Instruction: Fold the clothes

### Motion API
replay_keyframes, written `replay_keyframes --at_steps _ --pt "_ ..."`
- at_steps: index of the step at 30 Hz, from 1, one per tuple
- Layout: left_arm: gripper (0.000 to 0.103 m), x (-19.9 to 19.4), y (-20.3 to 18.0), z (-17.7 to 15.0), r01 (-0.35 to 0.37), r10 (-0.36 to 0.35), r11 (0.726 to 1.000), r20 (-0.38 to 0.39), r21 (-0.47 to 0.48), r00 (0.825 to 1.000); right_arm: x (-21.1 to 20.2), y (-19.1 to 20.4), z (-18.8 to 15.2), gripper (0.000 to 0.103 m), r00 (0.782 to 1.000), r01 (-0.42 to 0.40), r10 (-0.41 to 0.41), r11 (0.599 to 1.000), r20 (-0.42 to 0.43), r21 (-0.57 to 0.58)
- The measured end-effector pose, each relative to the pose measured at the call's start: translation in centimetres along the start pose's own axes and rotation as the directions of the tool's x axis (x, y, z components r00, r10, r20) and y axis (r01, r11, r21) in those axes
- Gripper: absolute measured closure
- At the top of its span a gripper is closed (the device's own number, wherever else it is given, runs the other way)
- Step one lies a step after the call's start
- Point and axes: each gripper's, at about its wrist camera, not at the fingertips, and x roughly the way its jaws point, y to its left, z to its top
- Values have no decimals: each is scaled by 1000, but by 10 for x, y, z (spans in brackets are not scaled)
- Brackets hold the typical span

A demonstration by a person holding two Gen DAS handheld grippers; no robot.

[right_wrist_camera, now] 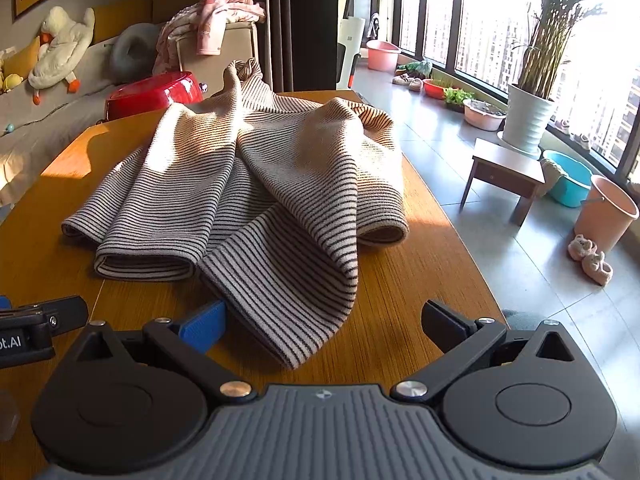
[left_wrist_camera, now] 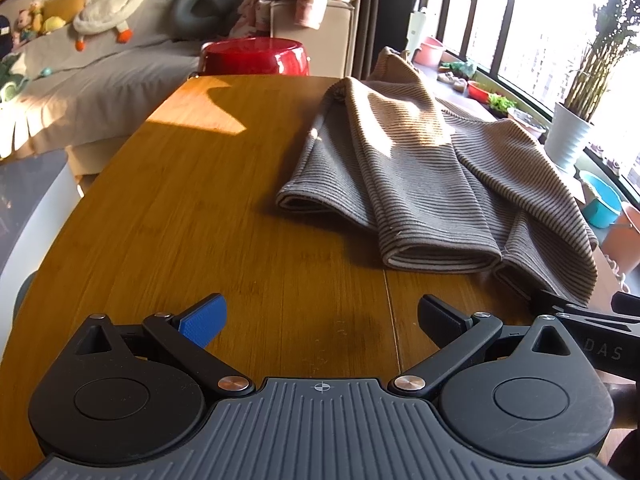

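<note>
A beige garment with thin dark stripes (left_wrist_camera: 432, 176) lies crumpled in loose folds on the wooden table (left_wrist_camera: 200, 220), toward its right side. In the right wrist view the garment (right_wrist_camera: 248, 184) spreads across the table (right_wrist_camera: 400, 280), and one corner reaches between my fingers. My left gripper (left_wrist_camera: 320, 320) is open and empty, above bare wood to the left of the garment's near edge. My right gripper (right_wrist_camera: 324, 326) is open, with the garment's near corner lying between its fingers, untouched by the pads as far as I can see. The right gripper shows at the right edge of the left view (left_wrist_camera: 592, 316).
A red basin (left_wrist_camera: 256, 56) stands beyond the table's far end, with a grey sofa (left_wrist_camera: 80, 80) and plush toys behind it. To the right on the floor are a small wooden stool (right_wrist_camera: 508, 176), buckets (right_wrist_camera: 608, 212), a potted plant (right_wrist_camera: 528, 116) and slippers (right_wrist_camera: 592, 258).
</note>
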Motion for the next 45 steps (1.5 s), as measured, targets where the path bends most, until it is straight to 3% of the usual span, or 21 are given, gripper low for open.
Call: replay_keyframes --at_steps 45 --pt "0 3 4 -1 5 -5 1000 -22 -18 1000 7 0 -2 0 999 0 0 1000 -33 5"
